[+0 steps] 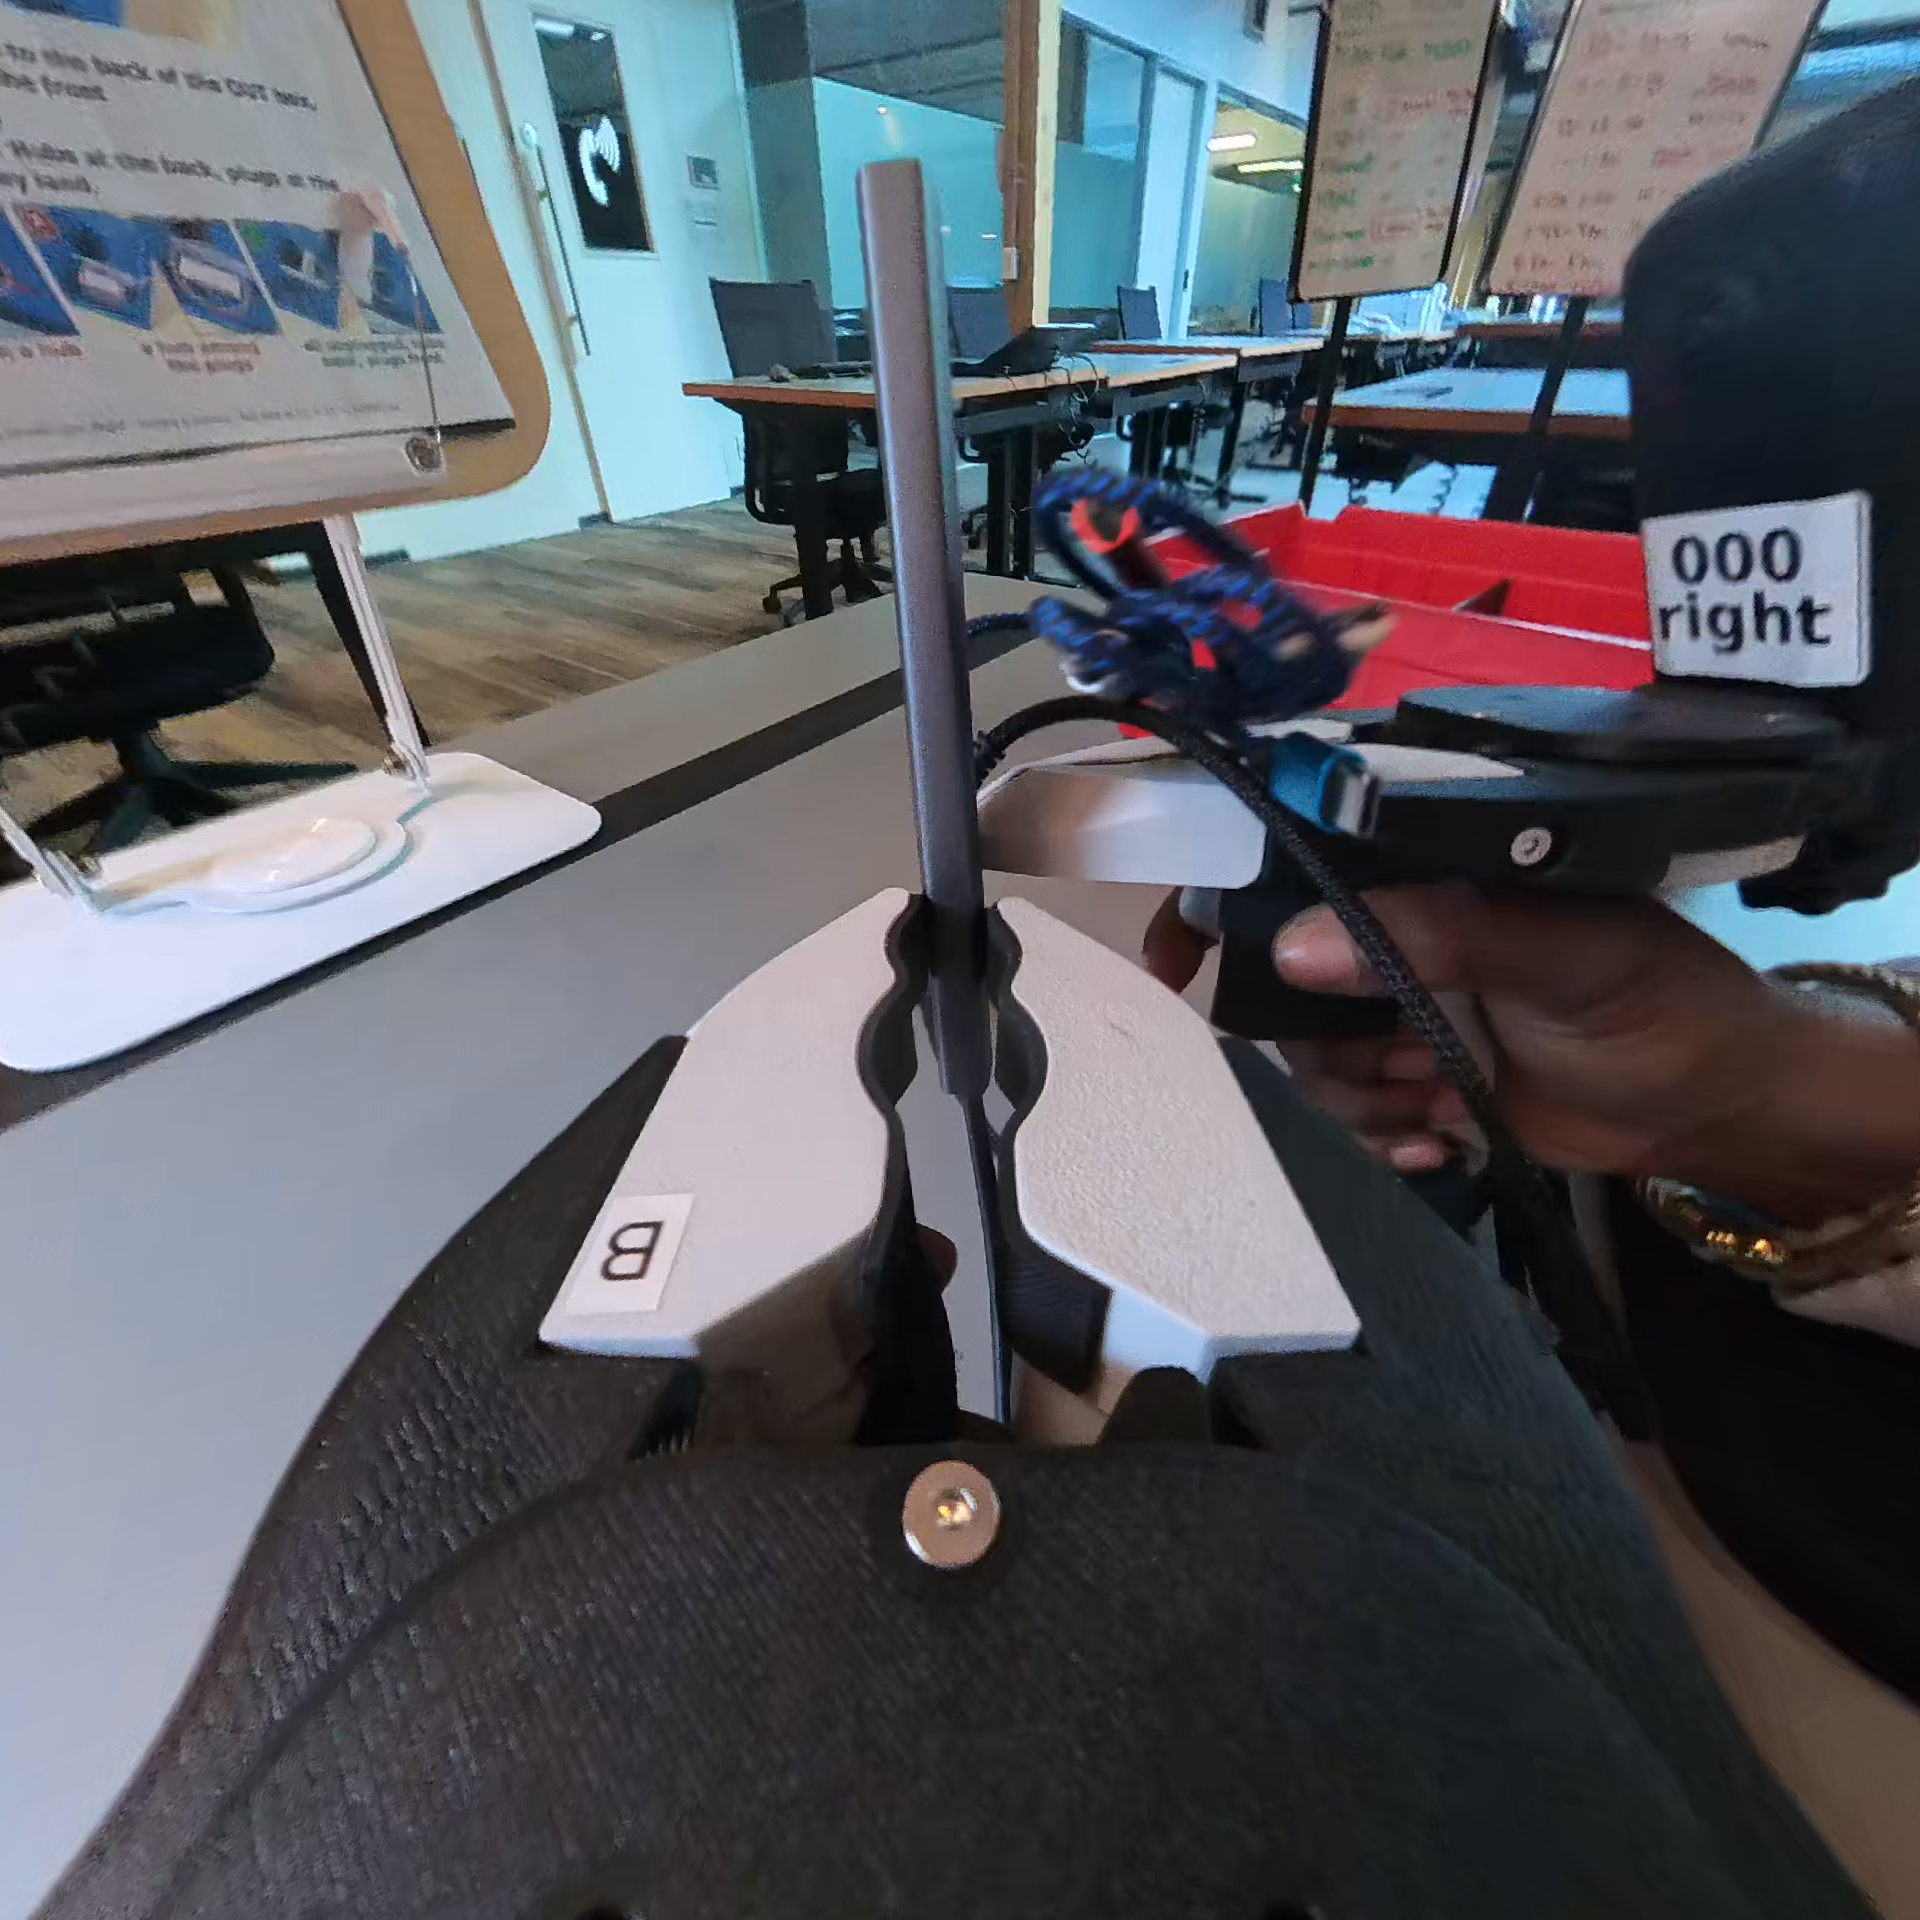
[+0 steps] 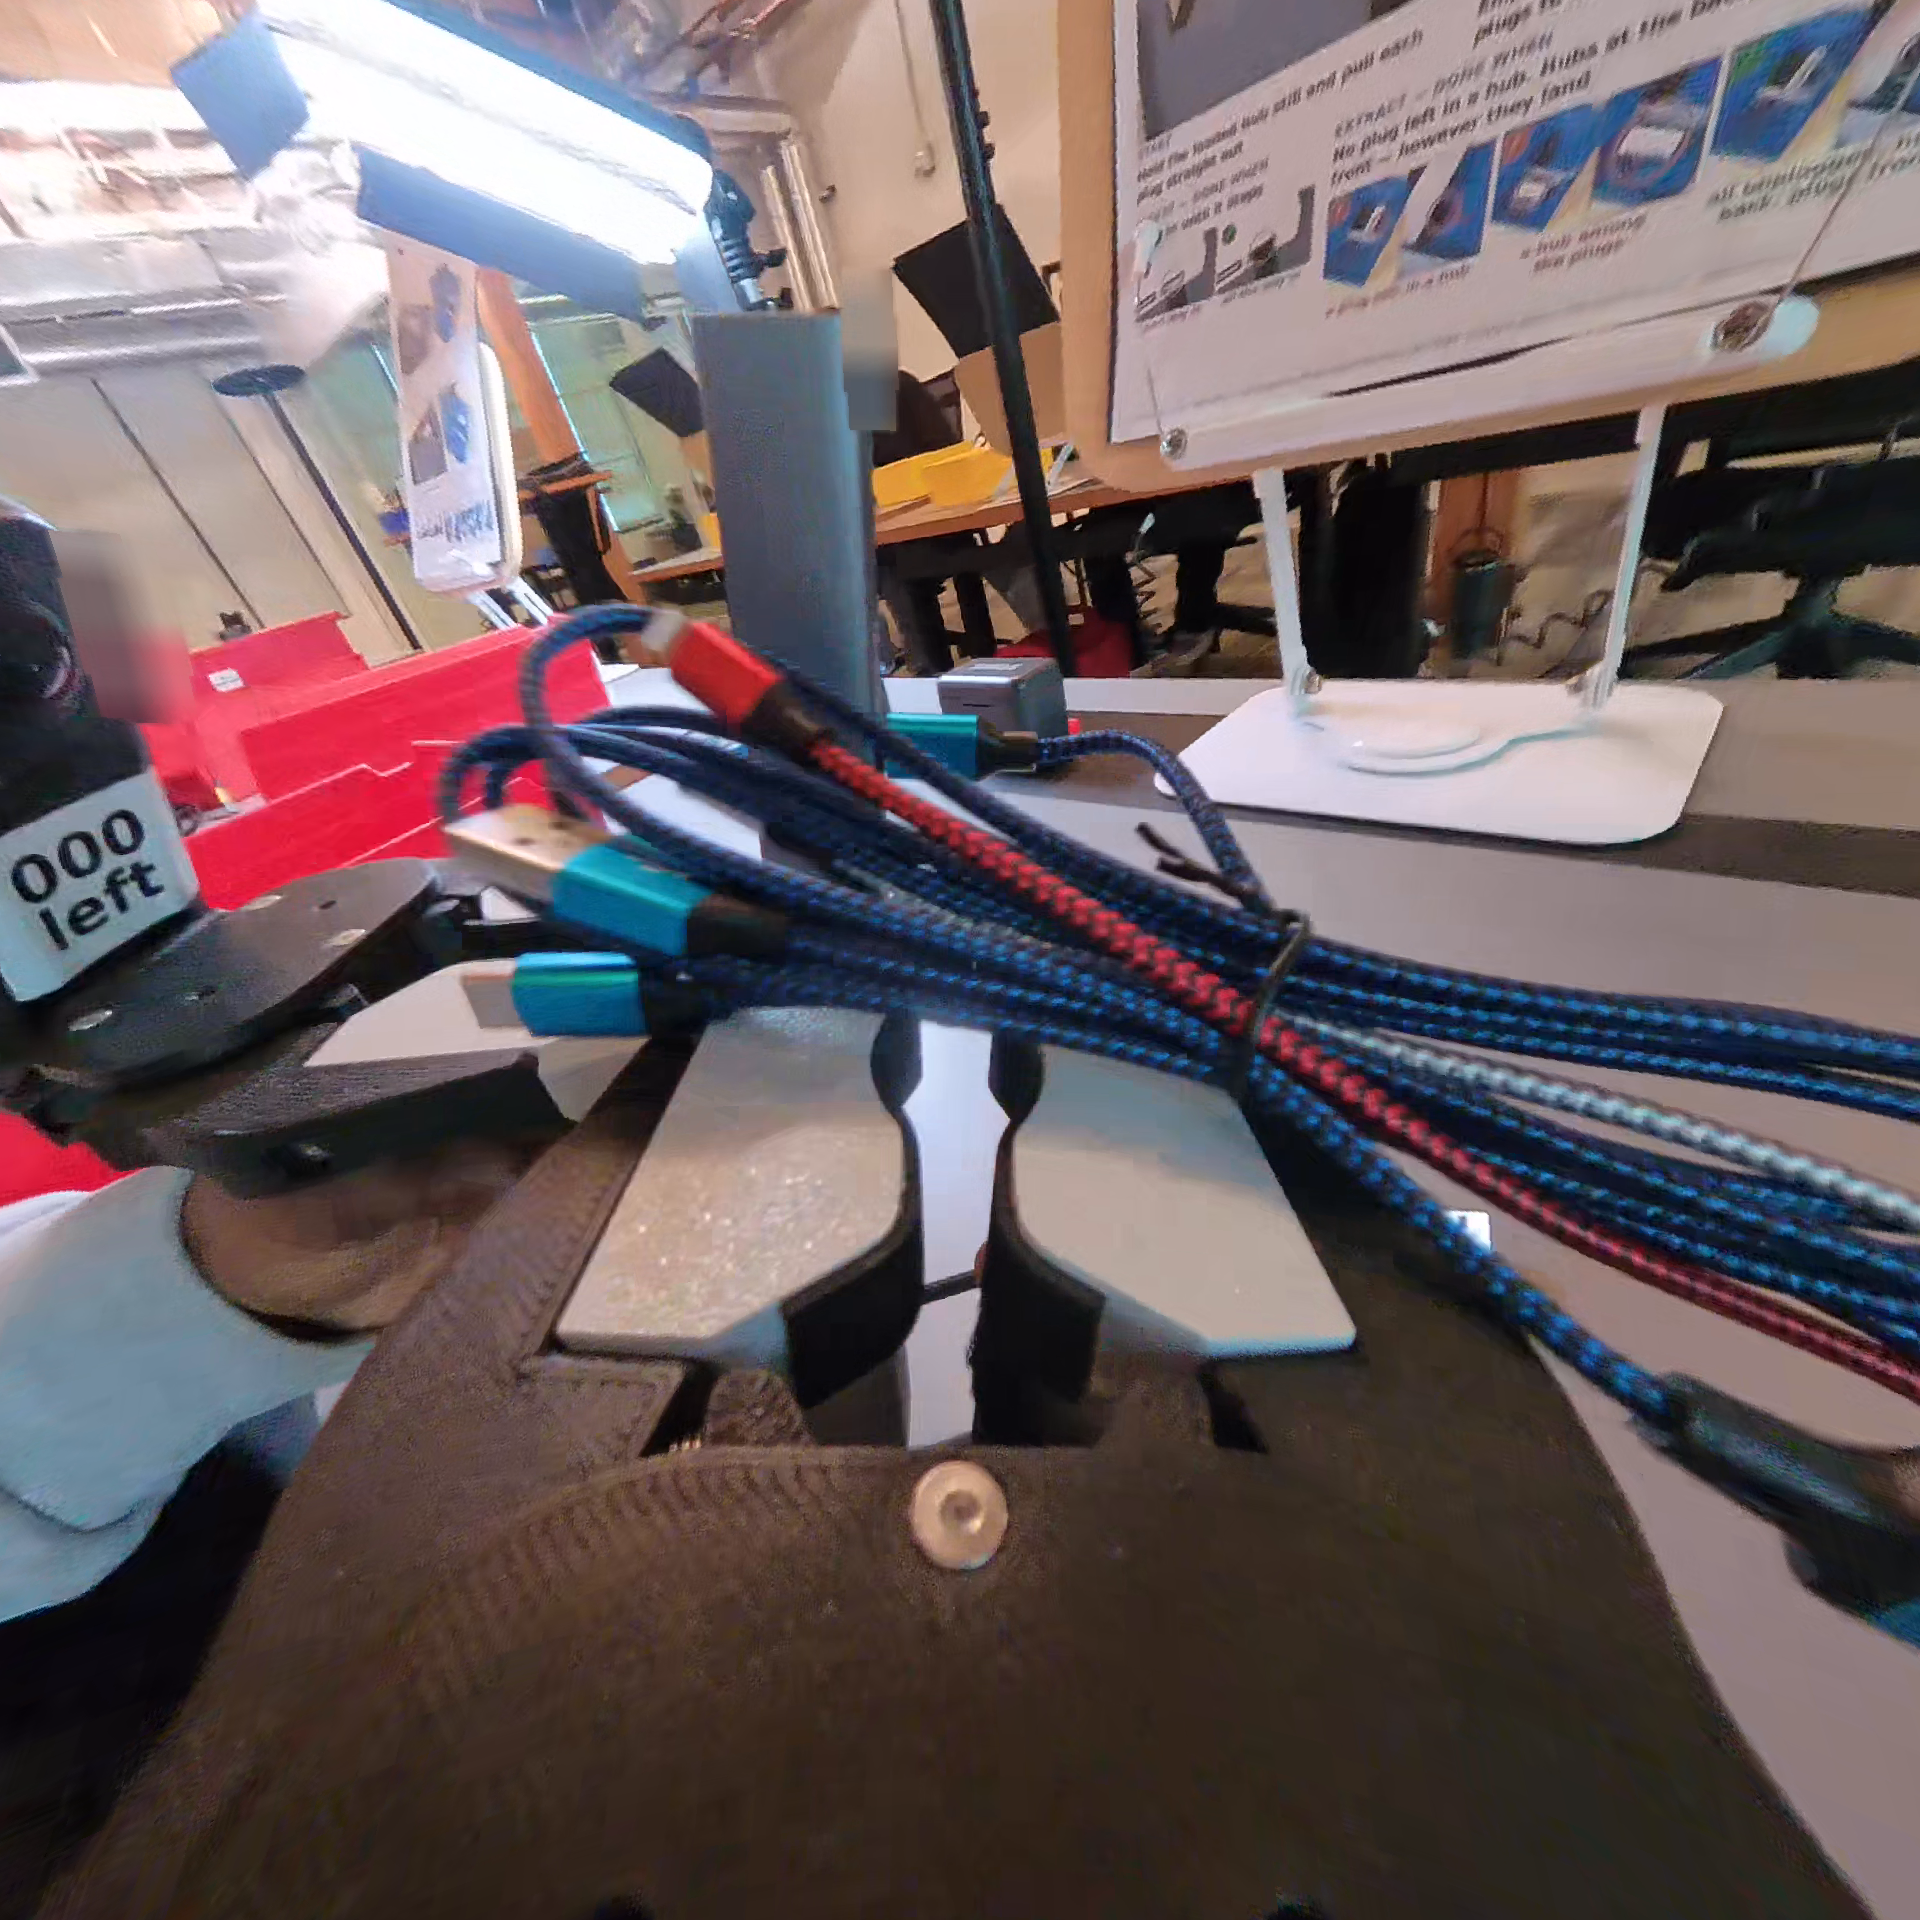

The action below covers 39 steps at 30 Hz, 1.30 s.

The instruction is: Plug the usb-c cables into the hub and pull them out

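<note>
Biggest worry here is tangle. Over the grey surface [image 1: 260,1195], with the red bin [image 1: 1455,592] at the far right, the left hand-held gripper [image 1: 951,935] is clamped on the bottom end of the hub [image 1: 914,520]. The hub stands upright and edge-on, up off the surface, and its own thin cord drops down between the fingers. Being pinched only at one end, it could swivel or slide if a plug gets pushed in off-axis. The right hand-held gripper [image 2: 956,1081] has its fingers nearly together, but I honestly can't tell if they're pinching anything. The cable bundle [image 2: 1039,935] just lies across the top of them, right beside the hub, held together by a black tie [image 2: 1280,977]. So moving one cable probably drags the rest along, and loose loops could snag the hub or slip off toward the bin. The blue plugs [image 2: 613,899] and the red plug [image 2: 722,665] point different ways, so lining one up with a port looks fiddly, and jamming it in crooked is a real risk.
</note>
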### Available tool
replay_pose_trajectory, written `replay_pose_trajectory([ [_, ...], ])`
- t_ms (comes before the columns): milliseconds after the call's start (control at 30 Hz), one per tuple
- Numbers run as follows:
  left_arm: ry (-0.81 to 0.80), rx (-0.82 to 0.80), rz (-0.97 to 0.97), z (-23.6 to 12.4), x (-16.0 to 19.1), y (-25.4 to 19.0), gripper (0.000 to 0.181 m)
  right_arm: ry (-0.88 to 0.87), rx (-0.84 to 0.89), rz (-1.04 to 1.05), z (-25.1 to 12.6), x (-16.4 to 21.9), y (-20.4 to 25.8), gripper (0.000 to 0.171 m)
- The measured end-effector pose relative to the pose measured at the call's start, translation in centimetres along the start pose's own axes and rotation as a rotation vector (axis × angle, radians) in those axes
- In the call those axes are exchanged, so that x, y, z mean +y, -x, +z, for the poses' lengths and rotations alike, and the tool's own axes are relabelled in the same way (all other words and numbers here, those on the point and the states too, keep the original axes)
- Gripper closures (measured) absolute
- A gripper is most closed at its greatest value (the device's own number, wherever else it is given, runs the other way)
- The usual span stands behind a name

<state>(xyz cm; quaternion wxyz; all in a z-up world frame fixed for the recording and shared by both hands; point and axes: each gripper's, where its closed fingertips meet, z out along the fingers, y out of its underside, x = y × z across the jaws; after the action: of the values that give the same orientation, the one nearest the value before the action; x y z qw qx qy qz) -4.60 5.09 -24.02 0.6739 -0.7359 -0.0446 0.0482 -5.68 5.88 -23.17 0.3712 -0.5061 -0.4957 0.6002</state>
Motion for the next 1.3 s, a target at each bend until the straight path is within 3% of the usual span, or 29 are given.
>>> replay_pose_trajectory([
  [100, 0.0, -0.012, -0.083, 0.2, 0.4, 0.3, 0.171, 0.036, -0.027, 0.061, 0.4, 0.8, -0.4, 0.164],
  [233, 0.019, -0.041, -0.137, 0.3, 0.9, 0.6, 0.17, 0.073, 0.068, -0.064, 0.6, 1.5, -1.4, 0.164],
  [267, -0.064, -0.023, -0.146, -0.4, -0.6, 0.4, 0.171, 0.133, 0.328, -0.15, -0.1, 2.2, -5.8, 0.164],
  [300, -0.109, -0.037, -0.164, -1.4, -2.0, 0.6, 0.171, 0.165, 0.447, -0.192, -1.1, 2.5, -8.9, 0.164],
  [367, -0.174, -0.124, -0.141, -2.6, -2.9, 2.4, 0.171, -0.004, 0.244, 0.139, -1.8, 0.2, -7.8, 0.164],
  [400, -0.139, -0.133, -0.142, -2.5, -2.1, 3.2, 0.17, -0.057, 0.201, 0.179, -2.0, -0.4, -7.0, 0.164],
  [567, -0.043, -0.135, -0.194, -2.0, 0.3, 5.1, 0.17, -0.091, 0.096, 0.042, -1.5, -2.1, -3.9, 0.164],
  [700, -0.092, -0.095, -0.238, -2.1, -0.6, 4.2, 0.17, -0.183, 0.083, 0.143, -3.8, -4.5, -4.9, 0.163],
  [867, -0.042, -0.117, -0.199, -1.6, 0.3, 4.0, 0.17, -0.394, 0.067, 0.204, -7.8, -10.1, -4.8, 0.164],
  [1067, -0.018, -0.125, -0.22, -1.5, 0.9, 4.5, 0.17, -0.642, 0.044, 0.181, -15.4, -20.7, -3.1, 0.164],
  [1167, -0.003, -0.131, -0.218, -1.5, 1.2, 4.5, 0.17, -0.688, 0.19, -0.001, -19.9, -25.3, -3.5, 0.163],
  [1300, 0.012, -0.131, -0.216, -1.4, 1.5, 4.5, 0.17, -0.681, 0.508, -0.192, -25.5, -28.3, -8.1, 0.164],
])
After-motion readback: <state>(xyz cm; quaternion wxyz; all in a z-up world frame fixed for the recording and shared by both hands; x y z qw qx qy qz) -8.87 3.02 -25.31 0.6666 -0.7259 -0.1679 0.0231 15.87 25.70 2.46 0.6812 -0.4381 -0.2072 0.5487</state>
